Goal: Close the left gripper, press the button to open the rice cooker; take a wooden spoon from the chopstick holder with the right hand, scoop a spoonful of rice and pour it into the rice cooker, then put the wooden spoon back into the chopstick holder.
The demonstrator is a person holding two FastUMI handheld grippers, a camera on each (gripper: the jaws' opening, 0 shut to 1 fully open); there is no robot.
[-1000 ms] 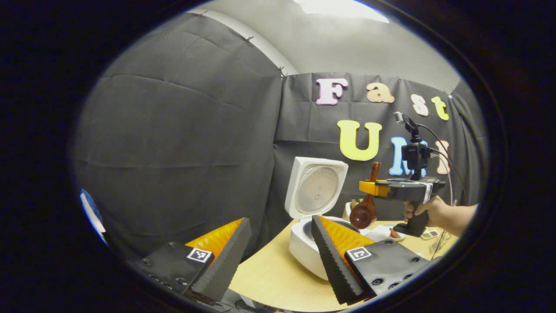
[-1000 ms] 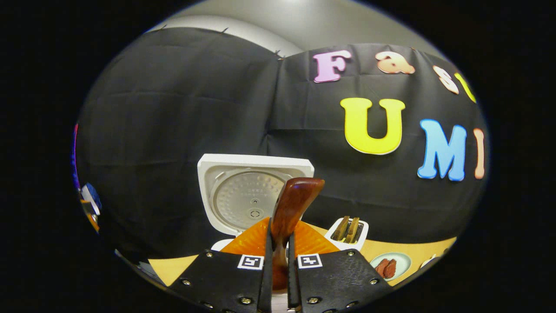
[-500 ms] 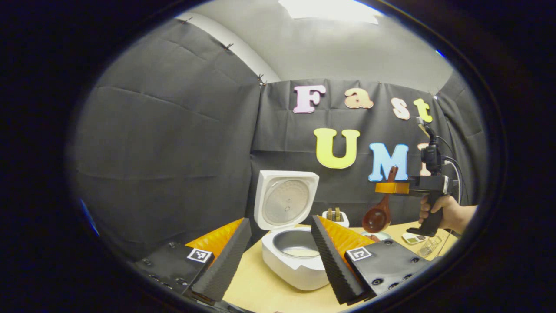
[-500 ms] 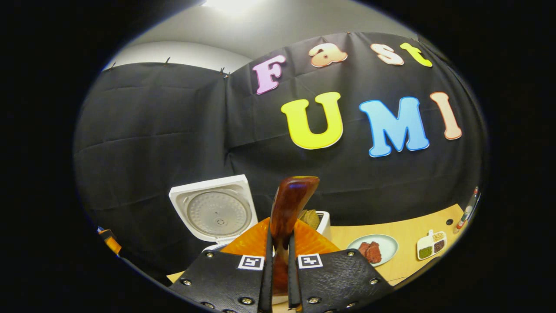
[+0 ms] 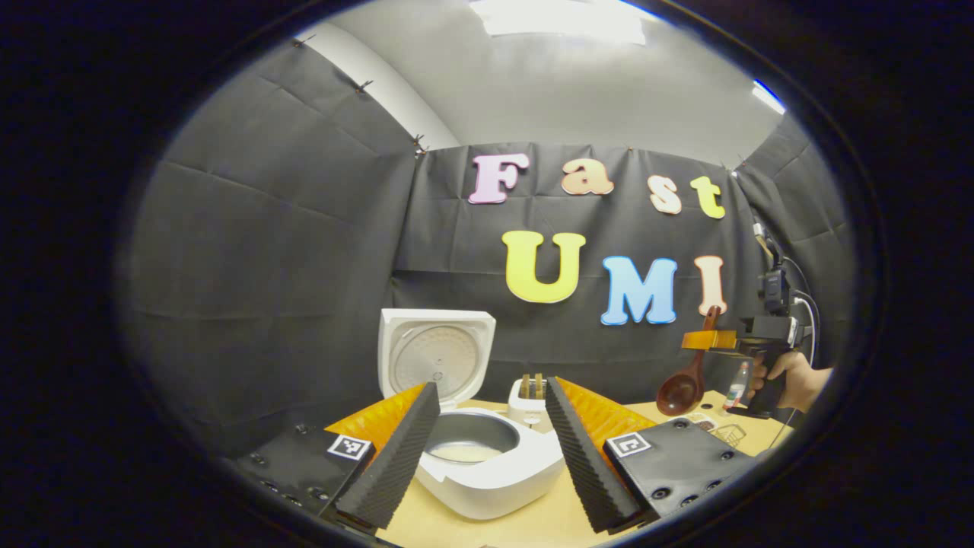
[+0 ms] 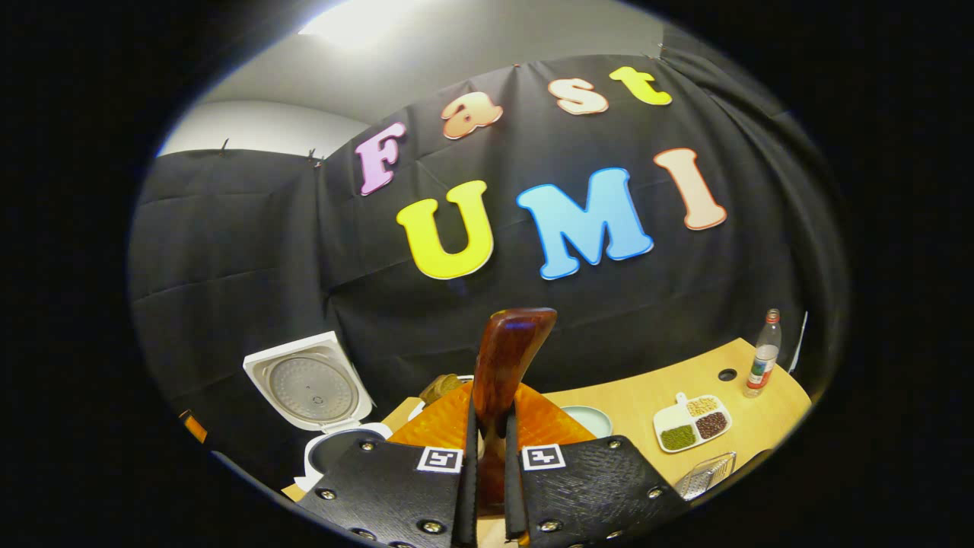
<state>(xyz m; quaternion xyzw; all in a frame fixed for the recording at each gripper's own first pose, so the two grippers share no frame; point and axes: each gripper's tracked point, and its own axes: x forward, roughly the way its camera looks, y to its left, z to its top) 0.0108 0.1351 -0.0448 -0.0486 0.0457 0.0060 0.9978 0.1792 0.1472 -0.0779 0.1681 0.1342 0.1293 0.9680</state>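
Left tool: our left tool (image 5: 491, 449) stands wide open with nothing between its fingers; in the left gripper view it frames the rice cooker from above and in front.
Right tool: our right tool (image 6: 487, 487) is clamped on the handle of the wooden spoon (image 6: 506, 365), both fingers pressing it; in the right gripper view the handle end rises upright between them. In the left gripper view we see that same tool farther off at the right, held by a hand (image 5: 791, 379), well apart from the cooker.
Wooden spoon: in the left gripper view its bowl hangs below the right tool, handle tilted up through the fingers, above the right part of the table (image 5: 548, 521). We cannot tell whether any rice is left in the bowl.
Rice cooker: the rice cooker (image 5: 487, 472) sits on the table with its lid (image 5: 434, 358) standing upright and open; a pale layer lies in the bottom of the inner pot.
Chopstick holder: the chopstick holder (image 5: 530, 396) stands just behind the cooker, to its right, with wooden utensils upright in it.
Other things, right gripper view: a divided dish (image 6: 689, 426) with green, dark and pale fillings, a bottle (image 6: 763, 364) near the far edge, and a pale plate (image 6: 590, 417) just beyond the tool.
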